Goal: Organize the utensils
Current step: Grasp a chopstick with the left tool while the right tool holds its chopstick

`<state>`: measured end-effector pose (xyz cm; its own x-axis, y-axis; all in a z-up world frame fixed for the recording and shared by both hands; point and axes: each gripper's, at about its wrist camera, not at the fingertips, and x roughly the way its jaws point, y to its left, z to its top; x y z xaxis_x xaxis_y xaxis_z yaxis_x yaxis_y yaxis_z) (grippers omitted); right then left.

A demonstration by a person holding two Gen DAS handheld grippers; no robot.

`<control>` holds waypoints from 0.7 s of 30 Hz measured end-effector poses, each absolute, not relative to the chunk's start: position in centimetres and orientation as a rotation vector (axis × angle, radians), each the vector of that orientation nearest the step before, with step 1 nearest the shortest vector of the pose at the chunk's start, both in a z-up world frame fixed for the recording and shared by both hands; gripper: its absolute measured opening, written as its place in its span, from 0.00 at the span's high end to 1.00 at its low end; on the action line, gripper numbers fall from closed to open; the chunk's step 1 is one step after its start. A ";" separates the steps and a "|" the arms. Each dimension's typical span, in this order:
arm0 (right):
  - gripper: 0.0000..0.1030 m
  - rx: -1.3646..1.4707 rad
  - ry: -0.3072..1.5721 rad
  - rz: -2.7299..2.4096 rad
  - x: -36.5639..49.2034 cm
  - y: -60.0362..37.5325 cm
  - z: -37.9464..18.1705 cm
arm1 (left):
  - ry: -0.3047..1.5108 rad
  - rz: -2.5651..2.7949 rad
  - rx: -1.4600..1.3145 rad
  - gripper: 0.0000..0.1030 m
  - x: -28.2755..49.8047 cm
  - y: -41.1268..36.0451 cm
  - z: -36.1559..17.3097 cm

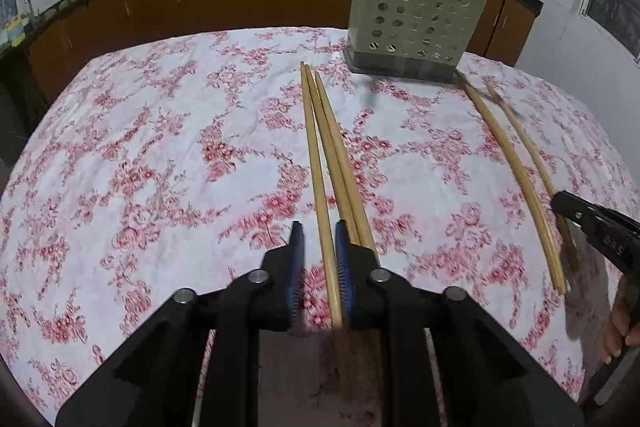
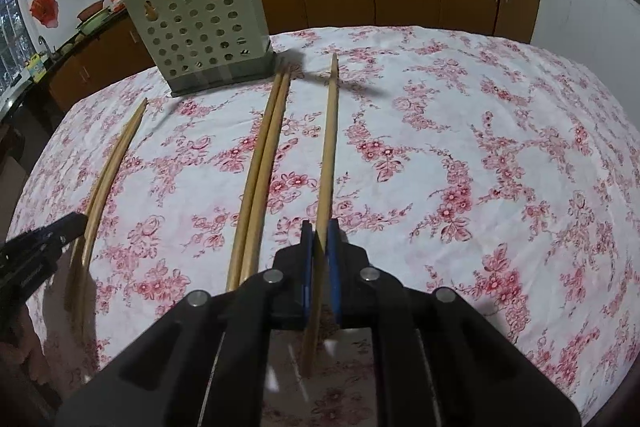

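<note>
While I look along my left tongs, they sit low over the flowered cloth, tips narrowly apart around one chopstick of a group of three that points toward the holder; I cannot tell whether the pads touch it. The holder stands at the table's far side with chopsticks already in it. Further right, my right tongs level out above the cloth, pinched on a single chopstick, just beside a loose pair lying flat.
</note>
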<state>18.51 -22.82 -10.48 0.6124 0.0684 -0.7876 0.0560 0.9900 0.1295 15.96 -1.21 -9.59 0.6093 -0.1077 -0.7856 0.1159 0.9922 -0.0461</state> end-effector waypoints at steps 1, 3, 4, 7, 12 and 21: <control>0.91 0.143 0.911 0.005 18.5 -22.8 -10.5 | 0.906 -0.123 0.011 0.92 16.1 -1.0 -9.6; 0.92 0.147 0.908 0.004 18.7 -23.0 -10.5 | 0.906 -0.117 0.002 0.93 16.3 -0.5 -9.6; 0.92 0.148 0.907 0.000 18.7 -23.1 -10.5 | 0.905 -0.105 0.001 0.93 16.5 0.0 -9.6; 0.92 0.155 0.899 -0.011 19.0 -23.5 -10.5 | 0.901 -0.066 -0.015 0.93 16.9 1.7 -9.6; 0.92 0.166 0.883 -0.038 19.5 -24.2 -10.7 | 0.892 -0.028 -0.044 0.93 17.5 3.8 -9.5; 0.91 0.158 0.873 -0.038 19.5 -24.2 -10.8 | 0.882 -0.042 -0.074 0.92 17.5 4.1 -9.6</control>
